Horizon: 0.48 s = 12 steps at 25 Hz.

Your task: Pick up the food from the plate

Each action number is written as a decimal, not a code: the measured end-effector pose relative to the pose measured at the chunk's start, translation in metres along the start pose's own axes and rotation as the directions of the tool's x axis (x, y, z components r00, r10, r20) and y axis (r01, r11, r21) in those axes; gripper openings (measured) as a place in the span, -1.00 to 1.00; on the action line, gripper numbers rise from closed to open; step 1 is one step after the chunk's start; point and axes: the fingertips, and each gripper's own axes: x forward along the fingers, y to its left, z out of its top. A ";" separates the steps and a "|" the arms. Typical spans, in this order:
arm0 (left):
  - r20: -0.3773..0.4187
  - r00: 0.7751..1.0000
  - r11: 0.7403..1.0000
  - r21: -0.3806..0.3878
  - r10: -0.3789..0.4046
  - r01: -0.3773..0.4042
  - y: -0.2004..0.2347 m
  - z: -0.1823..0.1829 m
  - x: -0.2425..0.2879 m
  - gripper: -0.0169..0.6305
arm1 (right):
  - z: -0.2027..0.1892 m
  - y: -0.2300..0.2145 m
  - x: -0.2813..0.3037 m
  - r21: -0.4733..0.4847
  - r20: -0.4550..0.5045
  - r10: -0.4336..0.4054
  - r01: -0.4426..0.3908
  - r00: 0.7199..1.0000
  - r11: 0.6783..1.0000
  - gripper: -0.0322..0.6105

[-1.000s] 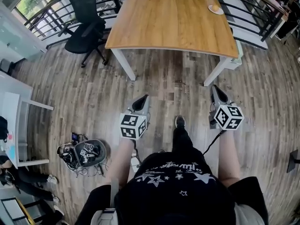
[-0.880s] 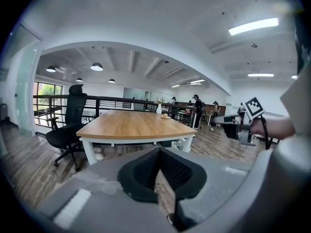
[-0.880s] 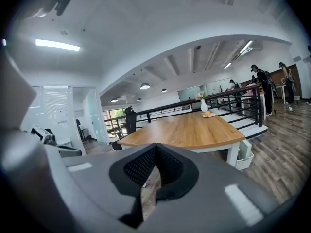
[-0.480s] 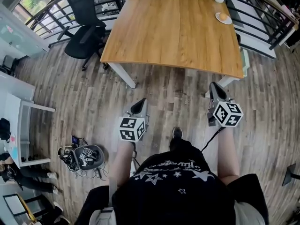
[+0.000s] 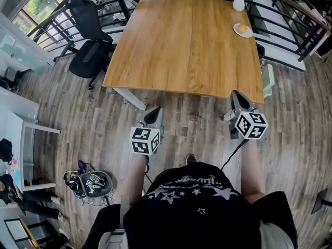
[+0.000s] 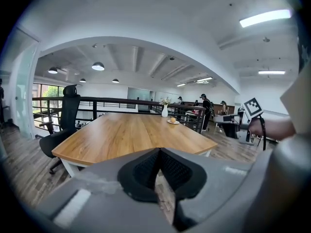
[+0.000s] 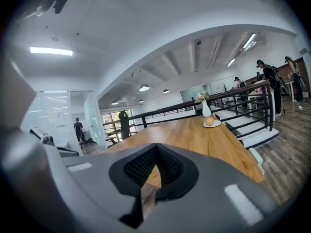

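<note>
A small white plate (image 5: 243, 30) with a round orange-brown piece of food (image 5: 241, 28) sits at the far right corner of the wooden table (image 5: 187, 40); the plate (image 7: 212, 124) and food (image 7: 210, 121) also show far off in the right gripper view, and the plate (image 6: 173, 122) in the left gripper view. Both grippers hang over the floor just short of the table's near edge. My left gripper (image 5: 154, 113) is shut and holds nothing. My right gripper (image 5: 237, 98) is shut and holds nothing too, its jaws touching at the tips.
A white vase (image 5: 238, 2) with flowers stands behind the plate. A black office chair (image 5: 88, 48) is left of the table, a black railing (image 5: 290, 19) runs along its right. A bundle of gear (image 5: 93, 175) lies on the floor at my left.
Both grippers have moved forward toward the table. Its near edge has come much closer, and the plate and vase have come further into the head view.
</note>
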 end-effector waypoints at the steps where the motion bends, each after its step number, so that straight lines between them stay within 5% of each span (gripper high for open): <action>1: 0.002 1.000 1.000 0.001 0.000 0.000 -0.002 0.003 0.008 -0.94 | 0.003 -0.007 0.004 -0.006 -0.001 -0.001 0.001 1.000 1.000 -0.90; 12: 0.003 1.000 0.999 -0.013 -0.031 0.031 -0.017 0.022 0.062 -0.94 | 0.009 -0.056 0.024 -0.018 -0.014 -0.036 0.036 0.999 0.999 -0.90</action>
